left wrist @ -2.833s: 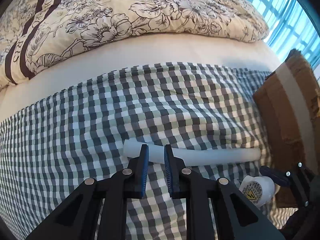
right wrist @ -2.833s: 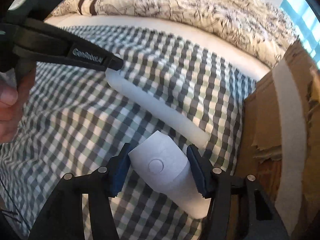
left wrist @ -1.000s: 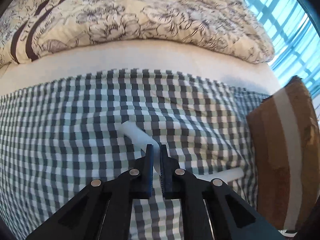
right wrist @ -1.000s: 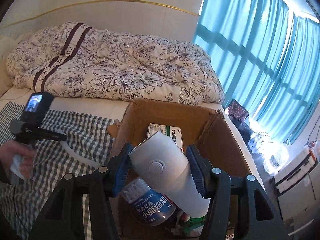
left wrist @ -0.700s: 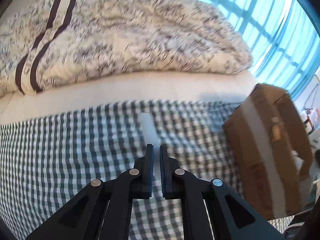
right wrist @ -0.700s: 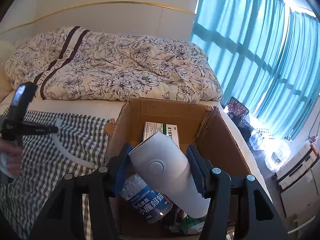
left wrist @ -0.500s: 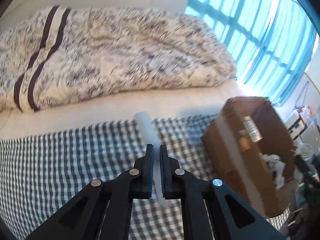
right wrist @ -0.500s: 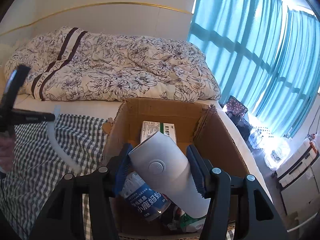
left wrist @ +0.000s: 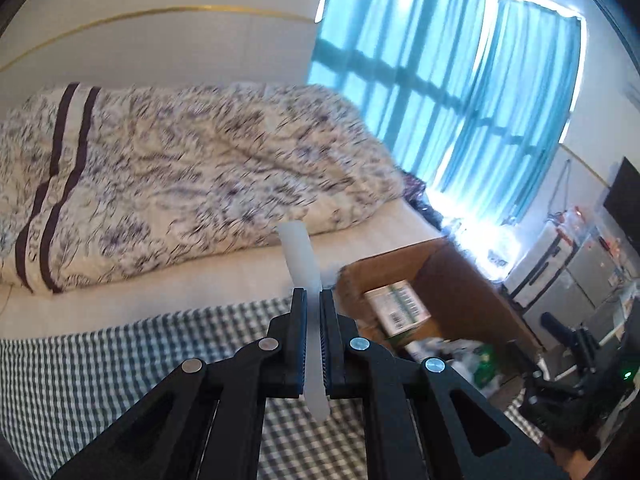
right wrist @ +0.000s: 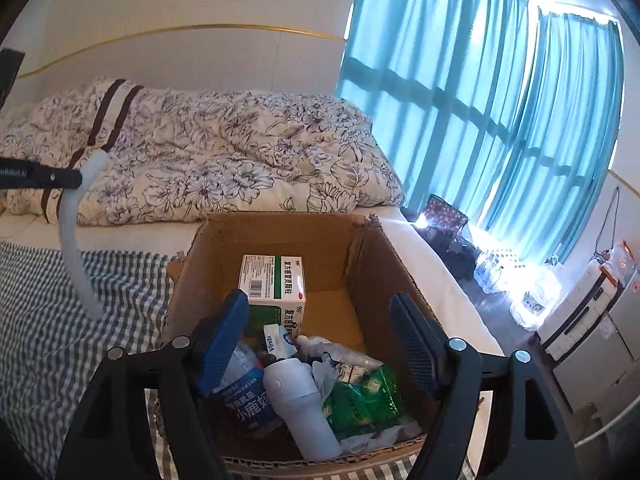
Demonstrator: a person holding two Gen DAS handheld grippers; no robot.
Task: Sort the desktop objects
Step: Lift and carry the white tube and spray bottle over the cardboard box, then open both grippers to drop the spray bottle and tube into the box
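Note:
My left gripper (left wrist: 314, 300) is shut on a white flexible tube (left wrist: 300, 256) and holds it up in the air above the checked cloth (left wrist: 120, 360); the tube also shows hanging in the right wrist view (right wrist: 72, 236). My right gripper (right wrist: 320, 320) is open and empty over the open cardboard box (right wrist: 200, 264). A white bottle (right wrist: 298, 400) lies inside the box among a green-and-white medicine box (right wrist: 274, 284), a blue-labelled bottle (right wrist: 246, 400) and a green packet (right wrist: 360, 400). The box also shows at the right of the left wrist view (left wrist: 460, 288).
A floral quilt (right wrist: 224, 168) covers the bed behind the cloth. Blue curtains (right wrist: 480, 120) hang at the window on the right. Bags and white furniture (right wrist: 580, 312) stand on the floor to the right of the bed.
My right gripper has opened and the white bottle has dropped into the box. My left gripper has lifted the tube off the cloth and swung it right, toward the box.

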